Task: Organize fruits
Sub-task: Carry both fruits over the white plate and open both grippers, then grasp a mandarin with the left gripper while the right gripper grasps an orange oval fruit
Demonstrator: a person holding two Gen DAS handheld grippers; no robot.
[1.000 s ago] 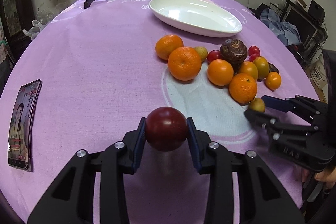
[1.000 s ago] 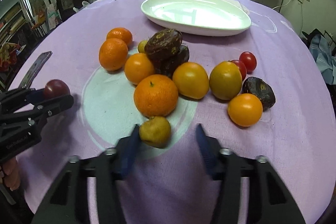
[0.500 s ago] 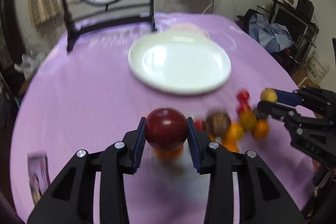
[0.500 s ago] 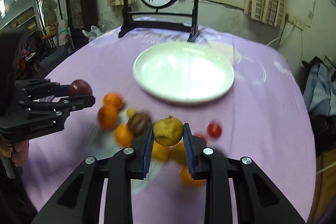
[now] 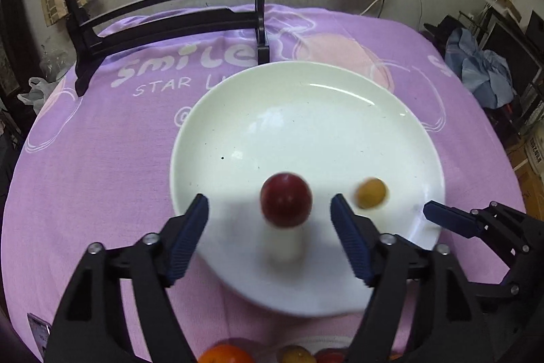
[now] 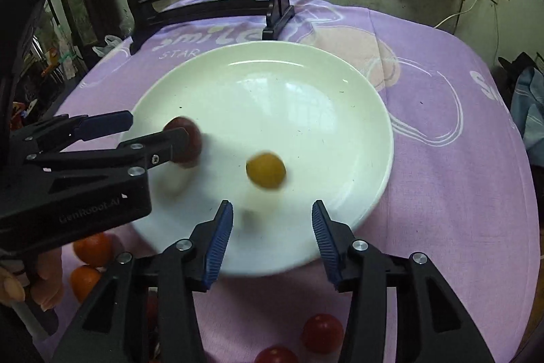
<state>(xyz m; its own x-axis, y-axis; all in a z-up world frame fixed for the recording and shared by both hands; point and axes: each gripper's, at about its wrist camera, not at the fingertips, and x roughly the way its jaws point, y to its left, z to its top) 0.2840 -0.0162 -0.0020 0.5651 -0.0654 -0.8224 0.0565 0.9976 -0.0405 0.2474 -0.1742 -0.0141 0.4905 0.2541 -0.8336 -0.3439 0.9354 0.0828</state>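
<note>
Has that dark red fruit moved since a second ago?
Yes. The dark red fruit left the tablecloth beside the oranges and is now over the white plate, released.

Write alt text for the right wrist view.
The open right gripper hangs over a white plate, with a blurred yellow fruit just beyond its fingertips. At left, the left gripper, also open, reaches over the rim beside a dark red fruit.

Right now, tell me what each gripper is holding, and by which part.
Nothing is held. The left gripper and right gripper both stand open over the white round plate; the dark red round fruit and small yellow-green fruit are loose and motion-blurred.
</note>
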